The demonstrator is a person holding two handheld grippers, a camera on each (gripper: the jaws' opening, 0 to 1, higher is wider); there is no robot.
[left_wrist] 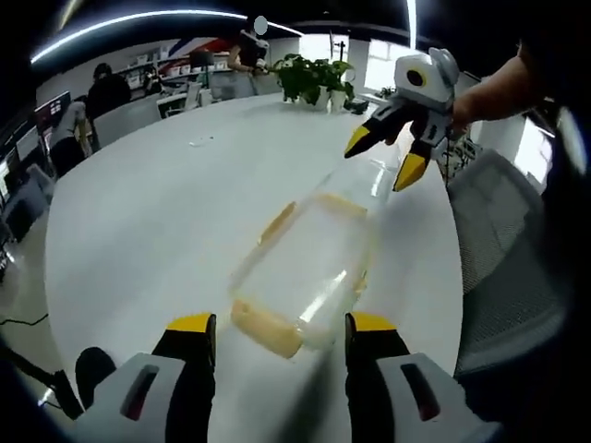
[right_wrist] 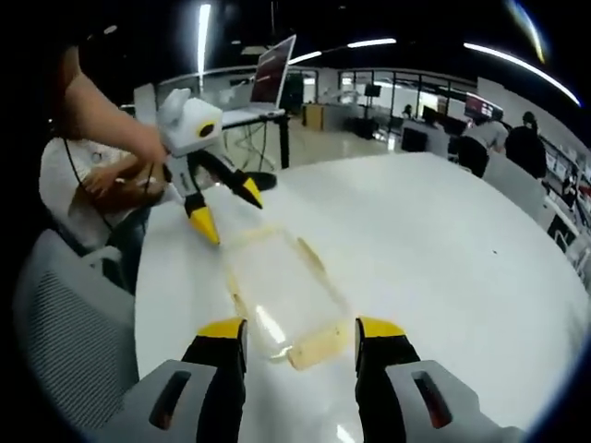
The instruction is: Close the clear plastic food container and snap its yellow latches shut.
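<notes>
- Where the white table [left_wrist: 138,231] spreads out before us, we see the clear plastic food container [left_wrist: 309,263] lying flat on it, its long axis running away from the left claw [left_wrist: 280,325] in the left gripper view.
- We see the left claw with its two yellow-tipped jaws spread apart, one on each side of the container's near end, and we cannot tell whether either touches the plastic.
- A yellow latch [left_wrist: 266,329] runs along that near end, between the left claw's jaws; another pale yellow strip lies along the container's left long edge.
- In the same view the right claw [left_wrist: 384,155] hangs at the container's far end, jaws parted and pointing down toward it, held by a person's hand.
- In the right gripper view we look back along the container [right_wrist: 282,286] from the opposite end: the right claw's [right_wrist: 300,329] jaws stand apart, with the yellow latch [right_wrist: 317,352] of this end between them.
- The left claw [right_wrist: 227,209] appears there at the far end, jaws open, tips just over the container's edge.
- A grey mesh chair [left_wrist: 517,277] stands just beside the table, and potted plants [left_wrist: 314,78] sit on the far part of the table.
</notes>
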